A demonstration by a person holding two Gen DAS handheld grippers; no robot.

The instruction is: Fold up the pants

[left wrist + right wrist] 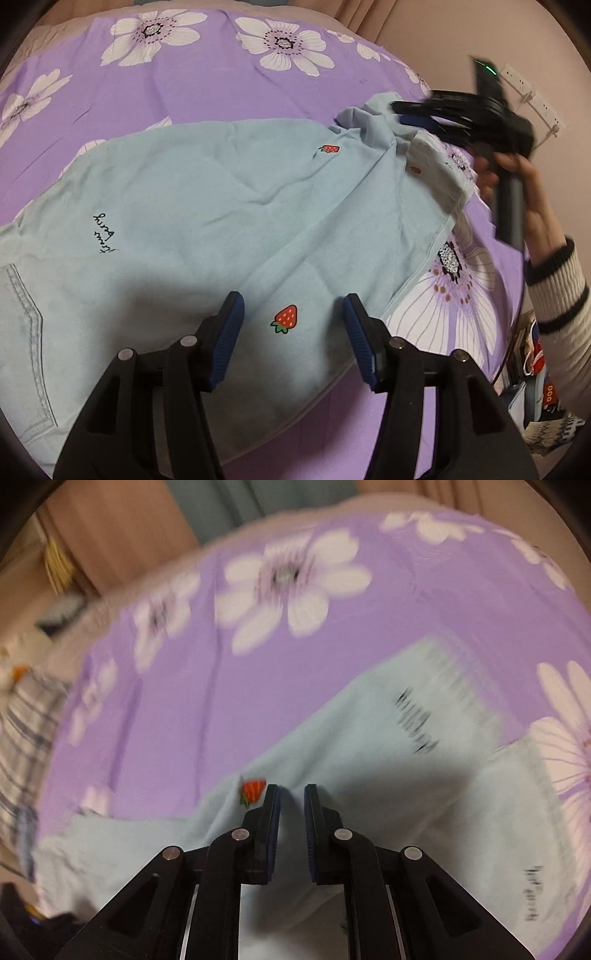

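Light blue pants (pixel 221 221) with strawberry prints and a stitched pocket lie spread on a purple floral bedsheet (pixel 221 92). My left gripper (pixel 293 306) hovers open over the near part of the pants, with a strawberry print showing between its blue pads and no cloth in them. At the far right, my right gripper (pixel 402 112) is blurred beside a bunched, raised end of the pants. A hand (pixel 517 173) in a striped sleeve holds it. In the right wrist view my right gripper (pixel 291 794) stands over the pants (pixel 369 757) with a narrow gap; no cloth is pinched.
The bed's right edge drops to floor clutter (pixel 535 369). A white power strip (pixel 532 92) hangs on the wall at the right. A plaid cloth (pixel 22 720) and wooden furniture (pixel 110 528) lie beyond the bed's far side in the right wrist view.
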